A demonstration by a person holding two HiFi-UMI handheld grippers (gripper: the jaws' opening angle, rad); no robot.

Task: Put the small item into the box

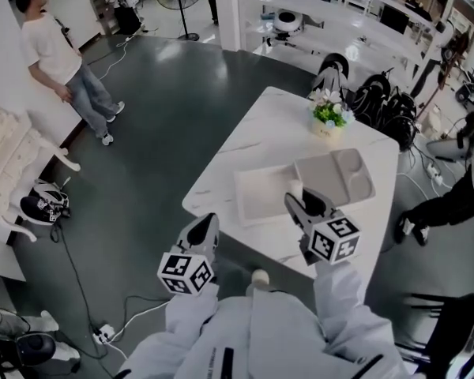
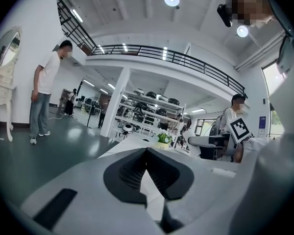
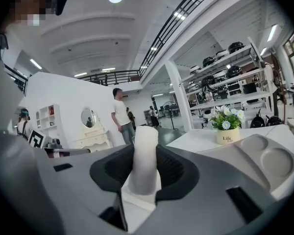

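Observation:
The small item (image 1: pixel 295 188) is a white cylinder, held upright between the jaws of my right gripper (image 1: pixel 300 202), which is shut on it. It hangs over the near edge of a shallow white box (image 1: pixel 257 194) on the marble table (image 1: pixel 245 144). The right gripper view shows the white cylinder (image 3: pixel 144 158) pinched between the dark pads (image 3: pixel 174 168). My left gripper (image 1: pixel 204 226) is at the table's near left edge, off the box. In its own view the left gripper (image 2: pixel 147 153) has its tips together and nothing between them.
A grey moulded tray (image 1: pixel 336 176) with round hollows lies right of the box, also in the right gripper view as the grey tray (image 3: pixel 264 158). A flower pot (image 1: pixel 329 118) stands at the far edge. A person (image 1: pixel 59 58) stands far left; another (image 1: pixel 458 196) is at the right.

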